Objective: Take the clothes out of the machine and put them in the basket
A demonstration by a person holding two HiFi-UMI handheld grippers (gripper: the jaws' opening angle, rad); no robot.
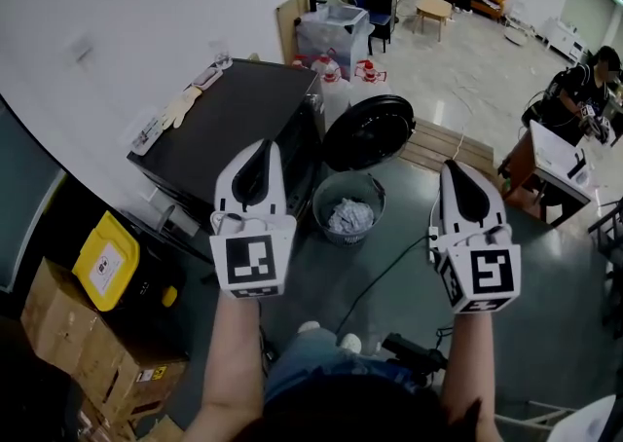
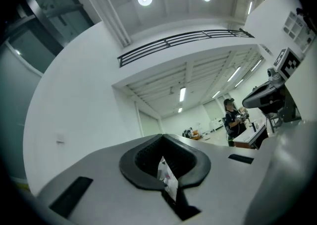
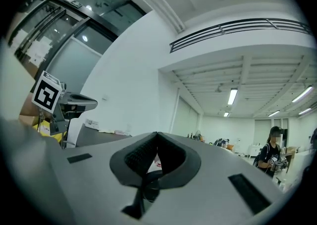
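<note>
While my left gripper (image 1: 257, 160) and right gripper (image 1: 466, 183) are both closed and empty, reaching into the machine (image 1: 243, 104) ahead risks shoving, not grasping.

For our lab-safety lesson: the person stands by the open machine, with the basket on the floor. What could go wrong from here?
1. The cable snakes across the floor near the person's shoe; a step could snag it.
2. The open round door stands close beside the basket; the left hand-held gripper, reaching in, might knock it.
</note>
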